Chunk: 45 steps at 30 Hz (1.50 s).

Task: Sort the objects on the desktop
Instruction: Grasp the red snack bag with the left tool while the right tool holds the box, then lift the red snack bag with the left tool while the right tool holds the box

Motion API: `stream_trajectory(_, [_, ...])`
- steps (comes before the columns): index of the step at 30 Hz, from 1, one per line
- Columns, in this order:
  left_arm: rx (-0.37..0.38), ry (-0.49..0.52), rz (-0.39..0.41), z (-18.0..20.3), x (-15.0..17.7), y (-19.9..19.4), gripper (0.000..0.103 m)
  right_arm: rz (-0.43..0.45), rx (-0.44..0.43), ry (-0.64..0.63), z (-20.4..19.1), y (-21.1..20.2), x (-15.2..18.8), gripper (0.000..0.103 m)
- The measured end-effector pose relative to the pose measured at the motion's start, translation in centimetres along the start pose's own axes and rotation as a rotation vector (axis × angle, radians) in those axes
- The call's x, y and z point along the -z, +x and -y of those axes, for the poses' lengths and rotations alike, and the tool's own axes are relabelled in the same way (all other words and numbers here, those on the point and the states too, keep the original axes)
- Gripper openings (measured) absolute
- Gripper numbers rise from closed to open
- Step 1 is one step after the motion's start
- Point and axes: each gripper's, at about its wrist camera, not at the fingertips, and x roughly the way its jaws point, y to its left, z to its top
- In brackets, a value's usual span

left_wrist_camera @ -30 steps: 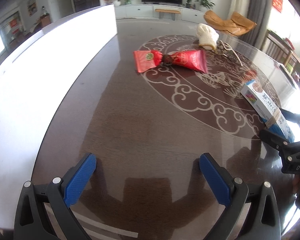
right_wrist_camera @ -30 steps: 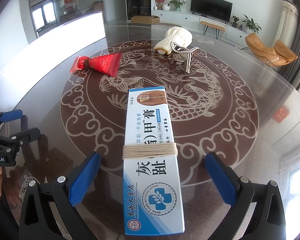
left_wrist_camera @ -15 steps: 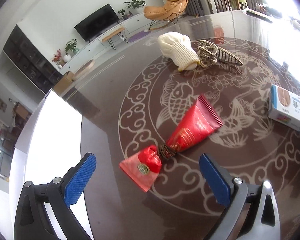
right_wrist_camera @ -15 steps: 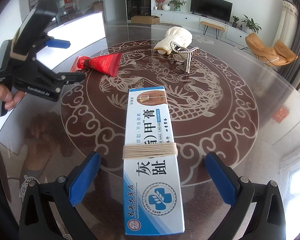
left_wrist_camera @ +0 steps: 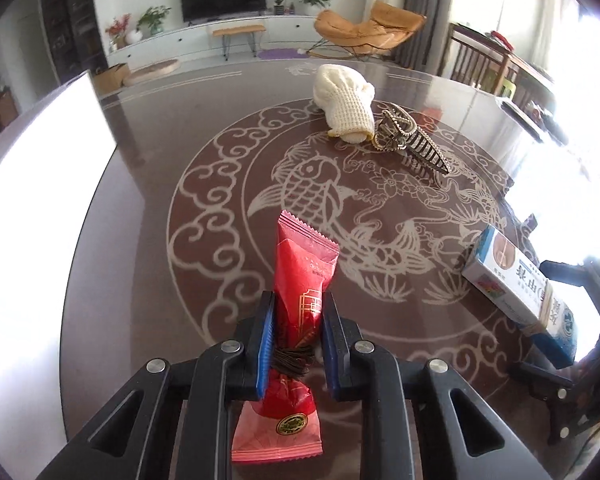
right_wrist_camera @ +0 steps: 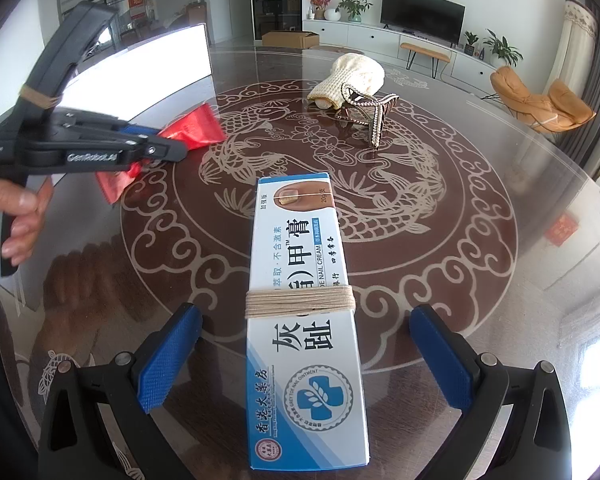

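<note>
A red foil packet [left_wrist_camera: 304,256], tied at its middle with a dark band, lies on the round patterned table [left_wrist_camera: 204,168]. My left gripper [left_wrist_camera: 298,304] is shut on it, its blue pads pressing both sides just above the band. In the right wrist view the same left gripper [right_wrist_camera: 176,152] reaches in from the left, held by a hand, over the red packet [right_wrist_camera: 198,128]. My right gripper [right_wrist_camera: 306,316] stands open, astride a blue and white ointment box [right_wrist_camera: 300,240] wrapped with string, its pads well clear of the box.
A cream knitted glove [left_wrist_camera: 342,100] and a brown jewelled hair clip [left_wrist_camera: 408,140] lie together at the far side of the table. A bright white panel [left_wrist_camera: 40,200] borders the table's left edge. Chairs and a TV cabinet stand beyond.
My left gripper moved over the red packet, lined up along its length, and went from wide open to shut on it. The right gripper and the box have not moved.
</note>
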Motion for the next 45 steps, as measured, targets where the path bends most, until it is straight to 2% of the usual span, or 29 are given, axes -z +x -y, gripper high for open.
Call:
stream_trajectory(3, [-0.014,-0.090,0.014,0.9,4.0,-2.4,0.020,0.000,0.000,0.000,0.0,0.0,0.0,0.103])
stream_trajectory(5, [-0.049,-0.093,0.041,2.1,6.1,-3.5,0.021,0.000,0.000,0.000,0.0,0.0,0.0,0.103])
stream_trajectory(7, [-0.074,-0.080,0.076,2.9,7.9,-4.1,0.029,0.000,0.000,0.000,0.0,0.0,0.0,0.103])
stream_trajectory(8, [-0.081,-0.060,0.083,3.4,8.2,-4.3,0.034,0.000,0.000,0.000,0.0,0.0,0.0,0.103])
stream_trajectory(10, [-0.067,-0.007,0.051,4.5,8.2,-3.9,0.075,0.001,0.001,-0.001,0.0,-0.1,0.1,0.103])
stream_trajectory(12, [-0.081,0.046,0.060,5.8,8.6,-3.6,0.090,0.000,0.002,-0.001,-0.1,0.1,-0.1,0.103])
stream_trajectory(15, [-0.091,0.071,0.067,6.3,8.6,-3.9,0.090,0.000,0.002,-0.001,-0.1,0.0,-0.1,0.103])
stream_trajectory(19, [-0.071,0.012,0.034,5.1,8.6,-3.7,0.103,0.001,0.002,-0.001,-0.1,0.0,0.0,0.103])
stream_trajectory(30, [-0.070,0.019,0.028,5.3,9.0,-3.8,0.103,-0.009,-0.004,-0.008,0.0,0.0,-0.2,0.103])
stream_trajectory(31, [-0.071,0.017,0.027,5.3,9.1,-3.9,0.100,-0.042,-0.014,-0.028,0.0,0.2,-0.6,0.103])
stream_trajectory(32, [-0.071,0.018,0.041,5.3,9.2,-4.2,0.092,-0.098,-0.032,-0.051,0.1,0.5,-1.2,0.103])
stream_trajectory(34, [-0.071,0.031,0.068,5.6,9.1,-5.0,0.041,-0.194,-0.040,-0.068,0.4,1.2,-2.5,0.103])
stream_trajectory(35, [-0.075,0.035,0.075,5.6,9.2,-5.2,0.028,-0.219,-0.042,-0.068,0.5,1.4,-3.0,0.100])
stream_trajectory(36, [-0.081,0.036,0.075,5.7,9.2,-5.3,0.021,-0.225,-0.053,-0.078,0.5,1.5,-3.5,0.085])
stream_trajectory(37, [-0.081,0.034,0.077,5.7,9.3,-5.4,0.019,-0.237,-0.065,-0.098,0.2,1.5,-3.8,0.076])
stream_trajectory(38, [-0.078,0.030,0.077,5.6,9.3,-5.5,0.018,-0.237,-0.062,-0.121,-0.1,1.2,-4.1,0.051])
stream_trajectory(39, [-0.068,0.019,0.087,5.4,9.3,-5.8,0.018,-0.247,-0.069,-0.121,-0.3,1.0,-4.3,0.044])
stream_trajectory(41, [-0.015,-0.022,0.145,4.6,9.2,-7.6,0.018,-0.255,-0.048,-0.117,-0.7,0.2,-4.5,0.044])
stream_trajectory(45, [0.057,-0.142,0.248,2.2,10.2,-12.3,0.018,-0.192,-0.066,-0.108,-1.7,-3.1,-4.9,0.044])
